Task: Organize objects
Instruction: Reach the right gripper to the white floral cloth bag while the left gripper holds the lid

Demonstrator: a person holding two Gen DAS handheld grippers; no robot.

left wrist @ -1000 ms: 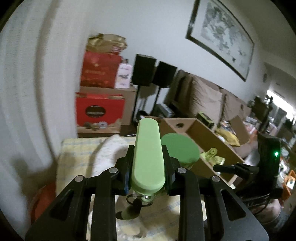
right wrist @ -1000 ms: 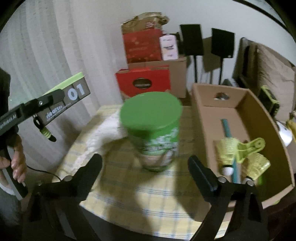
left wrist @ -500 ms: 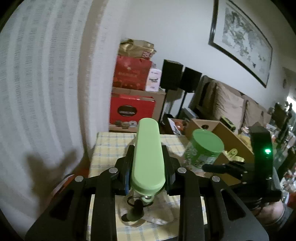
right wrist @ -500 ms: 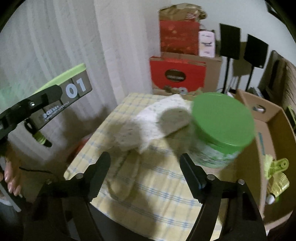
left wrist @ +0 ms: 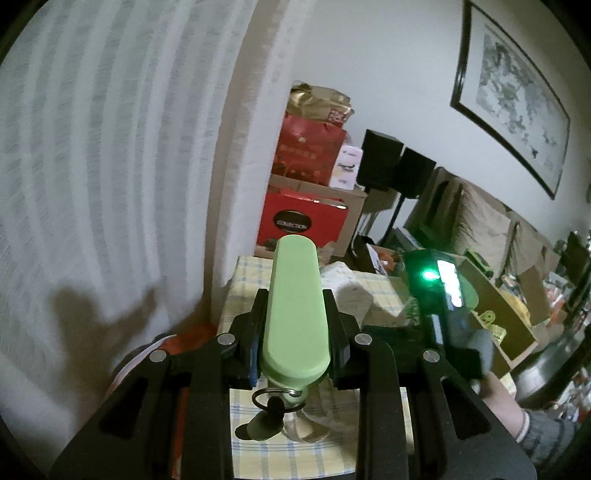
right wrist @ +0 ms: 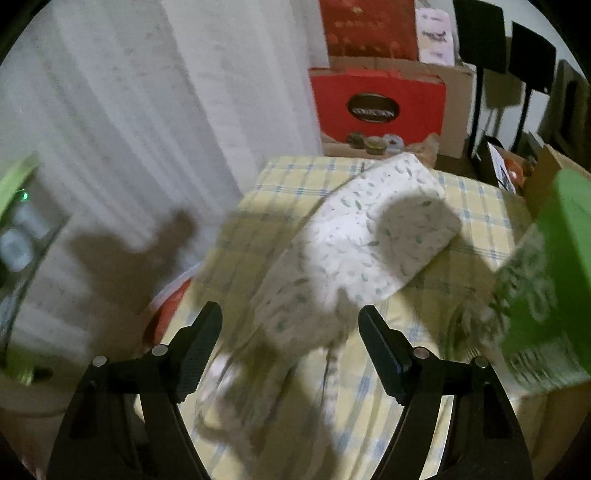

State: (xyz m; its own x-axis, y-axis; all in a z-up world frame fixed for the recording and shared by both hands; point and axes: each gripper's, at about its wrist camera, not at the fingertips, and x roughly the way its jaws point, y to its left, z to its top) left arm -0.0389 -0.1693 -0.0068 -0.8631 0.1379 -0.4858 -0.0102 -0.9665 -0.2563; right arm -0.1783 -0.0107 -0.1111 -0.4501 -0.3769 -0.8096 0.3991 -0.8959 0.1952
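My left gripper (left wrist: pixel 294 306) is shut on a pale green oblong case (left wrist: pixel 293 273), whose key ring and small tag (left wrist: pixel 275 402) hang at the near end. It hovers over the left part of the yellow checked table (left wrist: pixel 373 288). My right gripper (right wrist: pixel 290 314) is open, pointing down over a white leaf-patterned tissue pack (right wrist: pixel 369 236) that lies on the cloth; the pads do not touch it. A green-lidded can (right wrist: pixel 546 280) stands blurred at the right edge. In the left wrist view the right gripper's body (left wrist: pixel 439 295), with a green light on it, is held in a hand (left wrist: pixel 498 391).
An open cardboard box (left wrist: pixel 509 306) with yellow-green clips sits right of the table. Red gift boxes (right wrist: pixel 376 107), cartons and two black speakers (right wrist: pixel 480 33) stand behind it. A white curtain (right wrist: pixel 110 110) hangs left; a red-and-white thing (right wrist: pixel 170 310) lies below the table's left edge.
My right gripper swung left from the green can to above the tissue pack, came lower, and its jaws narrowed a little. My left gripper turned toward the curtain, still holding the case.
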